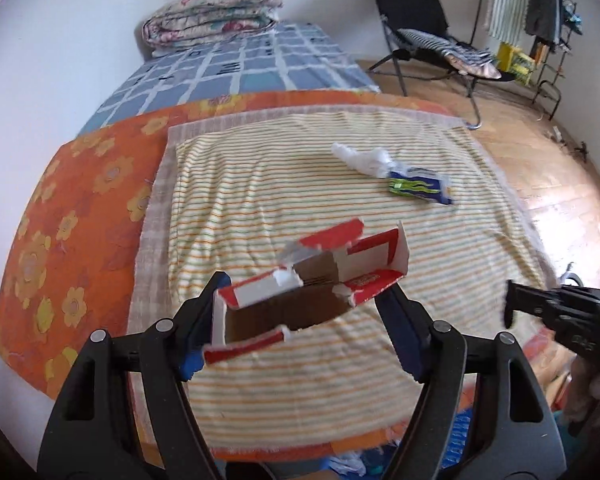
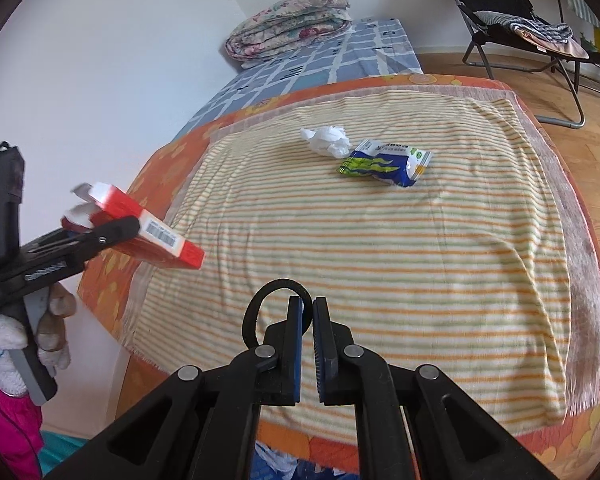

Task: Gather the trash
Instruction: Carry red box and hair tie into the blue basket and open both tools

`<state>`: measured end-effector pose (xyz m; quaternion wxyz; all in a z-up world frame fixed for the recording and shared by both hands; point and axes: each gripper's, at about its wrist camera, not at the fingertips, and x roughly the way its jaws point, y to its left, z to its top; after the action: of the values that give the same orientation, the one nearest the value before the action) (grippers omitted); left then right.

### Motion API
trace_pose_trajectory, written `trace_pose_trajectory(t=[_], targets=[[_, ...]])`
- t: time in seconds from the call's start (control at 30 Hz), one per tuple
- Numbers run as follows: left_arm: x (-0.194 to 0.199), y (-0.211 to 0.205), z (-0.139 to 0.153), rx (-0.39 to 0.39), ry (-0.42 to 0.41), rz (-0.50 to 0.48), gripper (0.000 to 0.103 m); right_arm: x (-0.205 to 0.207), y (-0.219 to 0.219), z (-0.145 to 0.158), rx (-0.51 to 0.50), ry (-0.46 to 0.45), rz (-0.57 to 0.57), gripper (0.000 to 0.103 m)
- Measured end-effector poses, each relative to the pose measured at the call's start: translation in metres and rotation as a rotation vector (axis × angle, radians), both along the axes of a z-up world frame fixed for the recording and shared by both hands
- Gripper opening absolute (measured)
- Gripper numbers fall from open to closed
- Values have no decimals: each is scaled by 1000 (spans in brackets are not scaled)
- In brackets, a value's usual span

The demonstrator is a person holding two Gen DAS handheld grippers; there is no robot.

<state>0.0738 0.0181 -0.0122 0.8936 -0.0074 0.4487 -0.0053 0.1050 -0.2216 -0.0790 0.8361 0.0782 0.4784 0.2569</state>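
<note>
Carton (image 1: pixel 300 292) (torn open, seemingly empty) sits clamped in left gripper (image 1: pixel 304 312); right gripper (image 2: pixel 308 320) nearly closed, holding nothing.

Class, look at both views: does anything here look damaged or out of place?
Yes. The red box clamped in the left gripper is torn open, its flaps ragged. On the striped towel, a crumpled tissue and an emptied snack wrapper lie loose.

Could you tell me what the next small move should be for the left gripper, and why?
Probably carry the red carton to wherever trash is collected and let go. The left gripper grips it clear of the striped towel, so it is already picked up. The tissue and wrapper still lie there, and the right gripper is shut and empty.
</note>
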Motion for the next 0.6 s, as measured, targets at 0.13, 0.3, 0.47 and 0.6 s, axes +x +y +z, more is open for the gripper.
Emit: trace_pose_trajectory(t=[0.13, 0.3, 0.47, 0.6], targets=[[-32, -15, 14, -30, -22, -60, 76, -20, -1, 2, 1, -9, 23, 4], [-67, -35, 21, -51, -33, -122, 76, -49, -5, 0, -3, -14, 56, 4], [-99, -52, 15, -79, -15, -167, 76, -82, -12, -7, -14, -11, 85, 4], [-122, -64, 4, -92, 6, -199, 76, -103, -18, -16, -25, 0, 98, 4]])
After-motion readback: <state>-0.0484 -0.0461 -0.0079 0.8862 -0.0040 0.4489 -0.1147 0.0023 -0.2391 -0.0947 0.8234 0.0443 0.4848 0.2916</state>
